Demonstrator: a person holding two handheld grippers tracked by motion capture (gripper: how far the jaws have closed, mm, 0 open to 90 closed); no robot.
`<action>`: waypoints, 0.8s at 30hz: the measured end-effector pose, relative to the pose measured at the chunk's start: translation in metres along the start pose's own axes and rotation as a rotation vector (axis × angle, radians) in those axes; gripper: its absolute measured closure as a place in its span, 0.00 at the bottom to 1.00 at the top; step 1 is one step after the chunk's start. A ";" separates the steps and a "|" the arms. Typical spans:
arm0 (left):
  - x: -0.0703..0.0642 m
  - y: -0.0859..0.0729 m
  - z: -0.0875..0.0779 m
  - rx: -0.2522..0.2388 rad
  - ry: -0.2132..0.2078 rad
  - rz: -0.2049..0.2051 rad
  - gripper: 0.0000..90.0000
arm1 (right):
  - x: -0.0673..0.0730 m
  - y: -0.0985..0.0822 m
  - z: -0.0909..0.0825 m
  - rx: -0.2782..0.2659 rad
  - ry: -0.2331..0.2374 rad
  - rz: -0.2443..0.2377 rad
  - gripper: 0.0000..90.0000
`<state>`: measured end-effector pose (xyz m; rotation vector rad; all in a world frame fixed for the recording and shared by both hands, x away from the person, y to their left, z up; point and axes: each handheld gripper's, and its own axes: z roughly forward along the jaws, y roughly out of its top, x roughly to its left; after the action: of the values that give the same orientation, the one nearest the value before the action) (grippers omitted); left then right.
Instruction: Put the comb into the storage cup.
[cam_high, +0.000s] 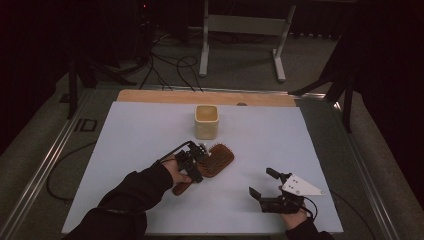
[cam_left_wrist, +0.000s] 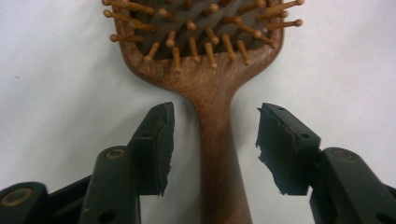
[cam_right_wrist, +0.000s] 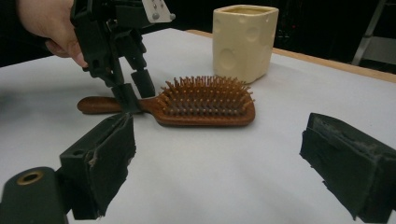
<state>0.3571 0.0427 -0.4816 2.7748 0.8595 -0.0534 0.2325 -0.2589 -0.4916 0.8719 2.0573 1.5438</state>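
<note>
The left gripper (cam_left_wrist: 212, 135) has its jaws apart, straddling the handle of the wooden hairbrush (cam_high: 212, 162) without clamping it. The right gripper (cam_high: 262, 182) gapes wide, empty, near the brush. Brush lies bristles-up, just before the cream cup (cam_high: 206, 121).

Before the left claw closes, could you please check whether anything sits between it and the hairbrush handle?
Nothing visible does. The left claw is open with a jaw either side of the hairbrush handle, only bare white table around it.
</note>
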 end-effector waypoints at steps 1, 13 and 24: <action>0.000 0.000 0.000 0.000 0.005 0.003 0.56 | 0.000 0.000 0.000 0.000 -0.001 0.000 0.11; -0.005 0.002 0.007 0.026 0.045 0.017 0.75 | 0.001 0.000 0.000 0.003 -0.004 -0.004 0.11; -0.005 0.002 0.008 0.026 0.057 0.001 0.81 | 0.002 0.000 0.000 0.006 -0.007 -0.008 0.11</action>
<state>0.3542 0.0366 -0.4883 2.8135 0.8772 0.0155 0.2316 -0.2574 -0.4914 0.8688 2.0591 1.5294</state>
